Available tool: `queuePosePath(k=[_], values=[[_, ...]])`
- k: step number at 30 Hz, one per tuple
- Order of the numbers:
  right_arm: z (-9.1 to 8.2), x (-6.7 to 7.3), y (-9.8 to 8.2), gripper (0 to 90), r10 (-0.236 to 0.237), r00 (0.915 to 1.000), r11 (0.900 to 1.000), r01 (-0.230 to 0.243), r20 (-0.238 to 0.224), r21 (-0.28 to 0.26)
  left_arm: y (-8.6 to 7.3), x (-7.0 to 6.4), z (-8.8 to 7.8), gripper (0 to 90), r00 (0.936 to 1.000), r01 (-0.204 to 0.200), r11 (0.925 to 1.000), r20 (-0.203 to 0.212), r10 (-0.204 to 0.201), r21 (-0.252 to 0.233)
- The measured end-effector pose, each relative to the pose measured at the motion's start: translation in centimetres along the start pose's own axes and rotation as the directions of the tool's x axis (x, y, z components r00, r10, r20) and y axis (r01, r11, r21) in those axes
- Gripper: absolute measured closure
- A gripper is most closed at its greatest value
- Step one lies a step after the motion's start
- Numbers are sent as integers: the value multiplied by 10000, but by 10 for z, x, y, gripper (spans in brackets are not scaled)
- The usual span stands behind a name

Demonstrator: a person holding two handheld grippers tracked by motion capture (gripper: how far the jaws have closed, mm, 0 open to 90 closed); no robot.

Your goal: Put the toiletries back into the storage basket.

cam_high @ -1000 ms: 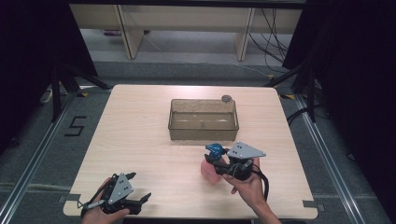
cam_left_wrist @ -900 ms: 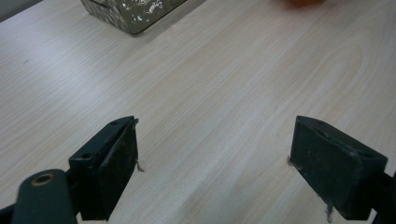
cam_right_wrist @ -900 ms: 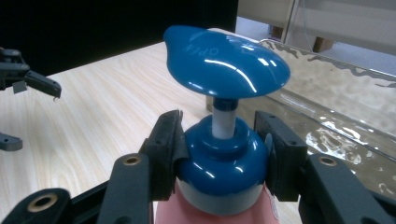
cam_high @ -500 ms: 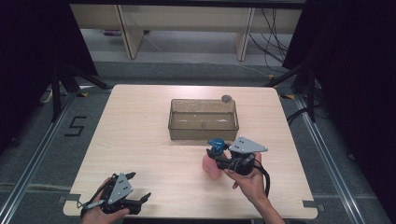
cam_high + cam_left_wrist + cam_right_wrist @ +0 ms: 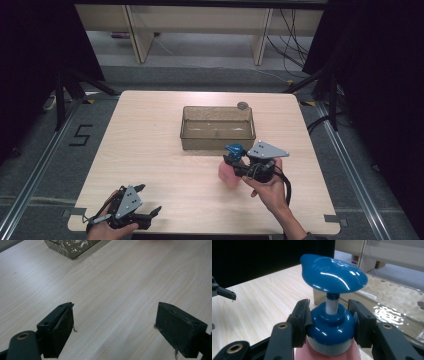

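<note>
Embossed lettering on the blue pump head (image 5: 333, 273) of the pink bottle reads "OPEN", seen upside down in the right gripper view; further raised marks beside it are not legible. A black numeral "5" (image 5: 81, 135) is marked on the grey floor left of the table. No other text can be read.

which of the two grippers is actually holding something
The right gripper, near the clear tub: its jaws clamp the blue collar of the pink pump bottle. The left gripper sits open over bare table.
</note>
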State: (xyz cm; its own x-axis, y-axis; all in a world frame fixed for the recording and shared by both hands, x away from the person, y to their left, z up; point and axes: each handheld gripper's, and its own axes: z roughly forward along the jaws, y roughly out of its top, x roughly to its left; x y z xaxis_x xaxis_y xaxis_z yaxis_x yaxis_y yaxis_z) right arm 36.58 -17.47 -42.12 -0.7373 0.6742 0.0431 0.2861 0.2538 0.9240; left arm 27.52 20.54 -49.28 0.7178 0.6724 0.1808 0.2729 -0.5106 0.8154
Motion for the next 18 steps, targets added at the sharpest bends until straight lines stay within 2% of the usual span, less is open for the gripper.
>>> queuePosePath(k=[2, 4, 5, 7, 8, 9, 10, 11, 12, 15, 16, 17, 18], values=[[0, -4, 3, 537, -63, 9998, 10000, 64, 189, -60, 0, 1, -1, 147, 10000, -39, 10000, 54, 39, 90], [-1, -5, 4, 537, 17, 9999, 10000, -17, 112, 40, 0, 2, -2, 148, 9998, -184, 9997, 34, 184, 179], [-1, -6, 5, 537, 113, 9998, 9999, -113, 190, 14, 0, 2, -1, 147, 9998, -172, 9997, 34, 171, 171], [-1, -11, 7, 537, -97, 9996, 9998, 102, 265, -181, 0, 0, -1, 148, 10000, 25, 10000, 13, -25, 15], [-2, -10, 7, 538, 215, 9995, 9998, -215, 236, -14, 0, 0, -1, 147, 10000, 25, 10000, 13, -25, 15], [-2, -10, 7, 538, 215, 9995, 9998, -215, 236, -14, 0, 2, -1, 147, 9999, -128, 9998, 47, 127, 154], [-2, -13, 10, 538, 65, 9993, 9998, -57, 369, -204, 0, 2, -1, 148, 9999, -156, 9998, -24, 156, 131], [-3, -14, 10, 538, 9, 9992, 9999, -4, 411, -124, 0, 2, -1, 148, 9999, -156, 9998, -24, 156, 131], [-3, -16, 12, 537, -141, 9986, 9997, 152, 508, -211, 0, 1, -1, 147, 10000, -17, 10000, 49, 17, 65], [-3, -17, 14, 538, -87, 9991, 9995, 99, 422, -297, 0, 1, 0, 148, 10000, -19, 10000, -6, 19, 53], [-3, -17, 15, 538, 86, 9994, 9996, -78, 321, -272, 0, 1, 0, 148, 10000, -36, 10000, -16, 36, 51], [-4, -17, 17, 538, 116, 9987, 9997, -105, 503, -228, 0, 0, 0, 147, 10000, 20, 10000, -9, -20, 32], [-5, -20, 19, 538, -114, 9986, 9998, 122, 513, -149, -1, 1, 0, 148, 10000, 15, 10000, -1, -15, 47]])
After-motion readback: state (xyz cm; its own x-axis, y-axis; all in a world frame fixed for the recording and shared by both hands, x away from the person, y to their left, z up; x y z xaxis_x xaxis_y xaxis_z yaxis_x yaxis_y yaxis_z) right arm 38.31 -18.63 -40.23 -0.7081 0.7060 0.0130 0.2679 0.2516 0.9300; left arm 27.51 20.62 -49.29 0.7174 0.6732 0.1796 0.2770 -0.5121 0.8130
